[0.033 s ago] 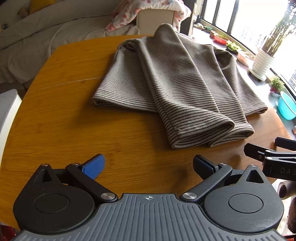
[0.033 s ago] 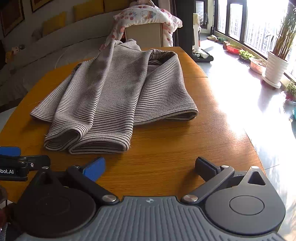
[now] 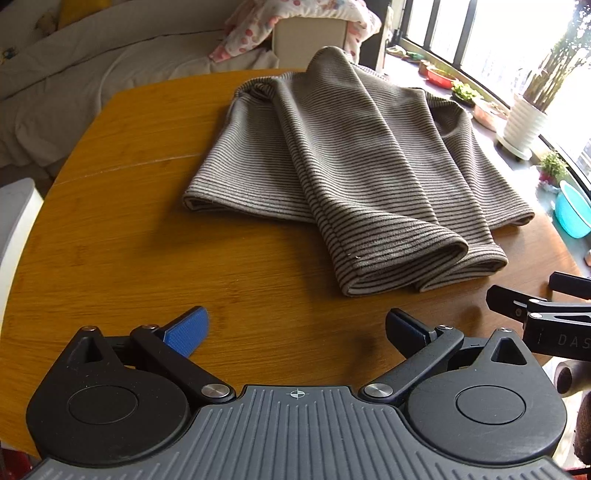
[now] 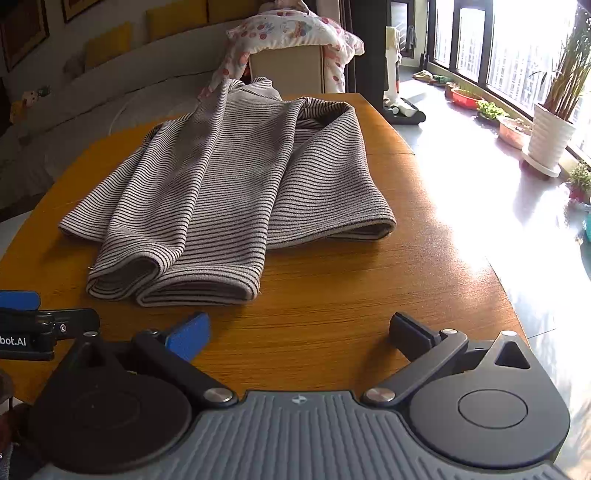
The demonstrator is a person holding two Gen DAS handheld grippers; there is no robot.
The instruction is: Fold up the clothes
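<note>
Currently the striped garment (image 3: 354, 177) lies partly folded mid-table (image 3: 129, 240), its sleeve ends toward the near edge. Left gripper (image 3: 295, 328) and right gripper (image 4: 299, 332) hover there, both spread wide, empty. Fold layering probably double; hard to tell.

Location: a home living room. Indicators: a wooden dining table (image 4: 369, 295), a pale sofa (image 3: 92, 74) with yellow cushions (image 4: 173, 18), potted plants (image 4: 554, 122) along large windows (image 4: 517, 44), and a floral quilt (image 4: 291, 33) draped over a chair.
</note>
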